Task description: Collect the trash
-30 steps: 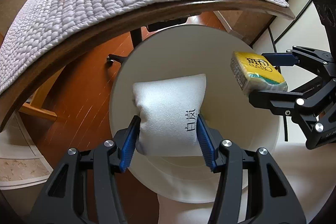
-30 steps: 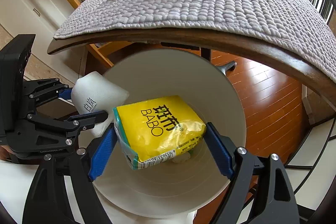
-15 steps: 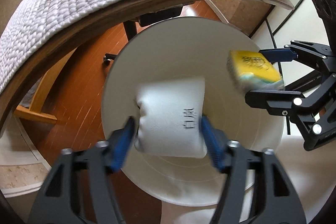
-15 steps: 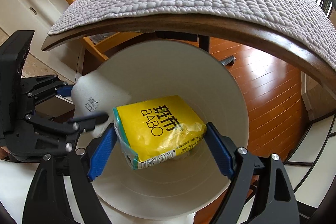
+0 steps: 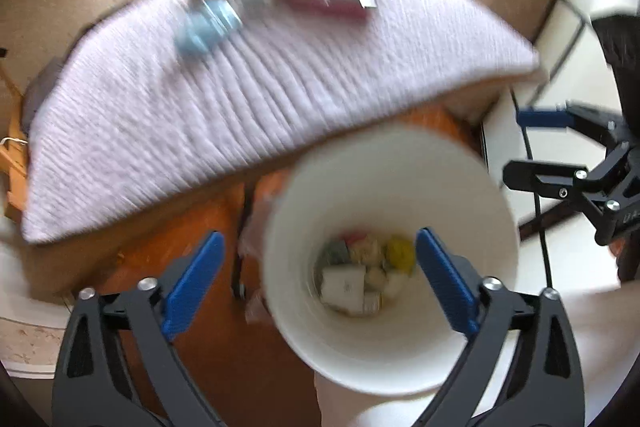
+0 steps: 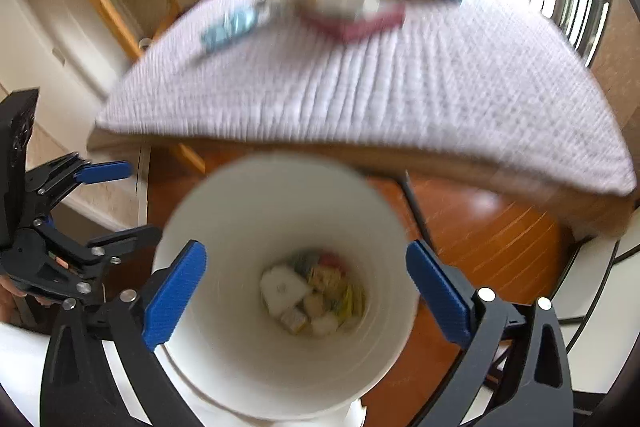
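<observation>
Now, grippers: left gripper [image 5: 316, 277] and right gripper [image 6: 306, 293] opening wide, nothing between the pads;
trash: packets [image 5: 218, 21] on table look light, soft; pinch across the middle

No legible text; frames motion-blurred.

Ahead of me stands the counter [image 6: 500, 183], its wooden edge showing under a pale lilac quilted cloth [image 6: 360, 91] that covers the whole top. At the far end of the cloth lies a blurred cluster of things: a light blue packet [image 5: 208, 23] nearest the left side, a dark pink flat box [image 6: 356, 21] beside it, and some white and yellow items I cannot make out. Below the counter, a white bin [image 6: 280, 211] stands on the orange-brown wooden floor [image 6: 488, 239].
</observation>
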Demonstrator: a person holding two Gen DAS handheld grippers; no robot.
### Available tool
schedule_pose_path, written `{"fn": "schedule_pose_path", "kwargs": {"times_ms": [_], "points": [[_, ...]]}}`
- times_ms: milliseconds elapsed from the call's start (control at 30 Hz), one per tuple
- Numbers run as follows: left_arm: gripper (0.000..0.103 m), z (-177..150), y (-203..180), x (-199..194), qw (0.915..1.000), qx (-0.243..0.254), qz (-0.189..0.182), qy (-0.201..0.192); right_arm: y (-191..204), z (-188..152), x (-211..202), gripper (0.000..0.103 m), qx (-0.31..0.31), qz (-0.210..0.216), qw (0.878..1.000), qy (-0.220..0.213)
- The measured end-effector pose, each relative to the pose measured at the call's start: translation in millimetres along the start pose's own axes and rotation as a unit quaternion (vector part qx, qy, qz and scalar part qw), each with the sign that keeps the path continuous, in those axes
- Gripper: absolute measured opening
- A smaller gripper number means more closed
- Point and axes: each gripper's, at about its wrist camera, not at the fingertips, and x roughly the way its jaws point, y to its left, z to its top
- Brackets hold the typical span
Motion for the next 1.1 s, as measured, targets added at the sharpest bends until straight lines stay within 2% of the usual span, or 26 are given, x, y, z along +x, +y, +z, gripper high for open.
{"fn": "schedule_pose_path", "kwargs": {"times_ms": [167,233,333,467,700,867,1100], "points": [[0.102,32,37,-32,0.9927,-0.068,0.033,-0.093,-21,36,-27,0.099,0.028,-0.029,0.996,-0.075],[0.102,46,55,-33,0.9878,-0.089,0.058,-0.114,-33,52,-31,0.099,0.032,-0.048,0.994,-0.094],[0.102,65,69,-17,0.9823,-0.106,0.097,-0.121,-58,80,-31,0.099,0.029,-0.091,0.989,-0.116],[0.102,94,110,5,0.9752,-0.128,0.134,-0.121,-108,119,-20,0.099,0.057,-0.131,0.982,-0.126],[0.102,135,173,42,0.9634,-0.183,0.163,-0.109,-186,171,12,0.099,0.098,-0.176,0.972,-0.118],[0.102,144,202,58,0.9577,-0.215,0.165,-0.098,-225,192,39,0.099,0.125,-0.189,0.969,-0.100],[0.102,146,226,86,0.9544,-0.228,0.180,-0.067,-252,204,56,0.099,0.118,-0.221,0.964,-0.083]]}}
